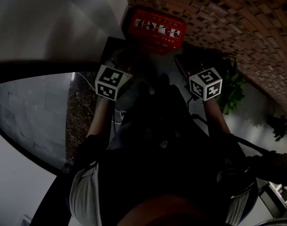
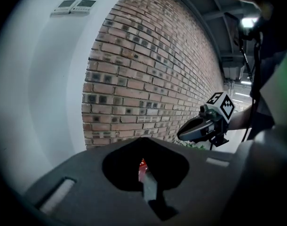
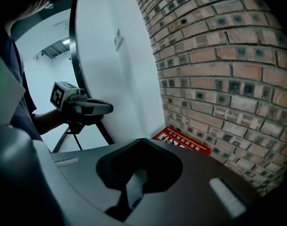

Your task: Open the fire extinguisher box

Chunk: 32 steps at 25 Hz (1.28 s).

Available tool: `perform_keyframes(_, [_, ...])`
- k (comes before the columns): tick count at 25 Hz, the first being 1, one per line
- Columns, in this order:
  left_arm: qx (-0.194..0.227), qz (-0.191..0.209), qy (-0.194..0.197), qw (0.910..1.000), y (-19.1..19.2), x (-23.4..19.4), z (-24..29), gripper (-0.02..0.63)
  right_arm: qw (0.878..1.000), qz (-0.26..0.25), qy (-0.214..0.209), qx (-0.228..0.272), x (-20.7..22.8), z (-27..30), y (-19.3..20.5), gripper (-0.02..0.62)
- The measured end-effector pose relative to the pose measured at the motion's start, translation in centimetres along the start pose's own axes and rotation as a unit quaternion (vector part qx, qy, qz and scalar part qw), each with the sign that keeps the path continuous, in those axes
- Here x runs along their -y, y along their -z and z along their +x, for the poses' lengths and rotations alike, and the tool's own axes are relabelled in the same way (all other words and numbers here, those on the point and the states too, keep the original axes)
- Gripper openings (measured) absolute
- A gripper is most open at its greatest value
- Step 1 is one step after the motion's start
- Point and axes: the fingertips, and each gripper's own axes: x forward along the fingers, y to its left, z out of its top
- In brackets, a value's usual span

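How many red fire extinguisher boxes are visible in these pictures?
1. The fire extinguisher box stands low against the brick wall, beside the white wall. Others could be hidden beyond the views.

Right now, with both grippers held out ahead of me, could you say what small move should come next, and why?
Probably lower both toward the red fire extinguisher box: it looks shut, low against the brick wall, and the left gripper and right gripper, jaws together and empty, hang short of it.
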Motion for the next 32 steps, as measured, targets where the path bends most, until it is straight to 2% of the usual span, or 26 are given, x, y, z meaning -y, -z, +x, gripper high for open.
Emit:
perform_keyframes(6, [-0.01, -0.009, 0.004, 0.9999, 0.7, -0.1, 1.2, 0.0, 0.999, 0.023, 0.01, -0.026, 2.6, 2.7, 1.8, 0.002])
perform_keyframes(9, [-0.023, -0.007, -0.005, 0.9997, 1.1, -0.5, 2.1, 0.0, 0.997, 0.066, 0.014, -0.035, 4.8, 5.0, 3.4, 0.002])
perform_keyframes(10, [-0.029, -0.007, -0.005, 0.9995, 1.3, -0.6, 2.5, 0.0, 0.995, 0.085, 0.014, -0.044, 5.6, 6.1, 4.4, 0.049])
perform_keyframes(11, [-0.036, -0.006, -0.003, 0.9993, 1.6, -0.5, 3.0, 0.0, 0.993, 0.107, 0.012, -0.057, 6.5, 7.2, 5.7, 0.15])
perform_keyframes(15, [-0.06, 0.0, 0.011, 0.9981, 2.2, -0.5, 5.3, 0.0, 0.973, 0.207, 0.019, -0.104, 10.3, 11.5, 11.3, 0.166])
perform_keyframes(18, [-0.078, 0.005, 0.022, 0.9967, 2.5, -0.5, 7.0, 0.0, 0.956, 0.264, 0.027, -0.122, 12.5, 13.9, 14.1, 0.166])
perform_keyframes(26, [-0.122, 0.019, 0.027, 0.992, 3.9, -1.8, 10.1, 0.0, 0.919, 0.364, 0.042, -0.147, 16.1, 19.5, 19.7, 0.164])
perform_keyframes(32, [-0.139, 0.02, 0.035, 0.9895, 4.9, -2.3, 11.3, 0.0, 0.901, 0.408, 0.052, -0.134, 18.3, 22.9, 20.8, 0.167])
